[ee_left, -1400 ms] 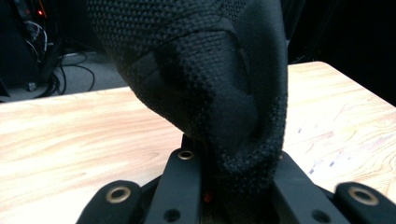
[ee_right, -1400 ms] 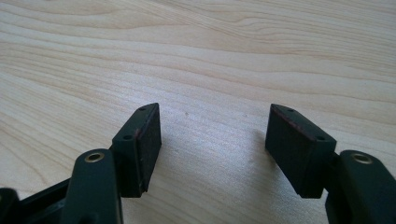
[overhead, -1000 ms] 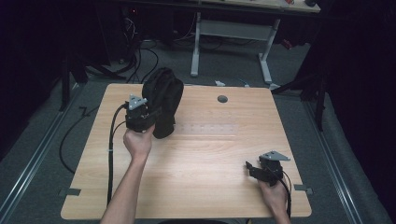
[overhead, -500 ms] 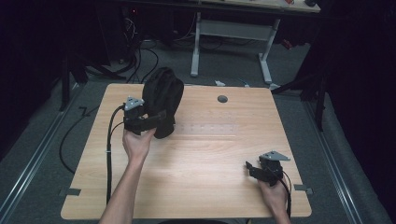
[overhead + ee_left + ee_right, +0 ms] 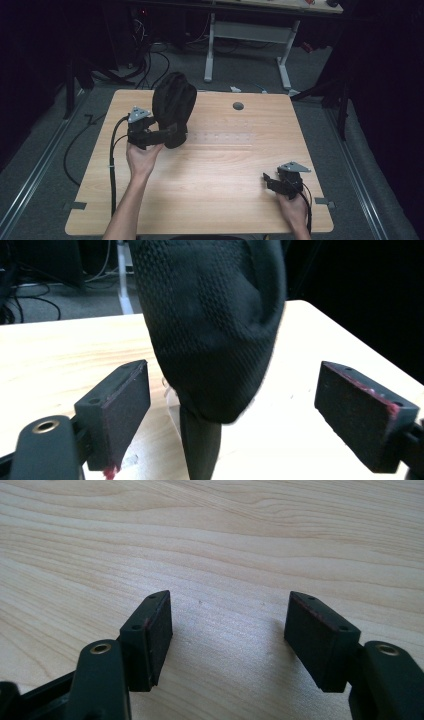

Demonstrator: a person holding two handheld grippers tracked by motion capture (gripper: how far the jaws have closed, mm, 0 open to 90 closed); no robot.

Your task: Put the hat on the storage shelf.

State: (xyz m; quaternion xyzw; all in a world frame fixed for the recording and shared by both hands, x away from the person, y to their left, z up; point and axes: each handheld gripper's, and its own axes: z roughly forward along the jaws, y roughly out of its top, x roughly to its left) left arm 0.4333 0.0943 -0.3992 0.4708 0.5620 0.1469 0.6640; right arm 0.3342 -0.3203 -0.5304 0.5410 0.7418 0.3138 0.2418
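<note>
Left gripper (image 5: 167, 134) is where my work is now: its two black jaws stand wide apart, gripping nothing, one on each side of the lower part of the black knitted cap (image 5: 173, 107). I hold it with the left hand (image 5: 141, 159) near the far-left part of the wooden table (image 5: 225, 165). The cap stands upright there, pulled over a stand whose dark stem (image 5: 200, 445) comes out below the fabric.

I judge the step to be the approach for a grasp: the jaws are placed around the cap but have not closed. The next move calls for closing them on the loose knit at the lower edge, not on the stem, and then lifting upward so that the fabric slides off without tipping the stand.

Right gripper (image 5: 272, 181) rests low at the near-right corner, well apart from the cap, and its jaws are also spread with only bare wood between them.

The high view gives me the whole layout, but there the left jaws merge with the dark fabric. The left gripper view shows the gap between each pad (image 5: 122, 412) and the cap (image 5: 210, 325), and also the stem. The right gripper view confirms that nothing is held on that side.
</note>
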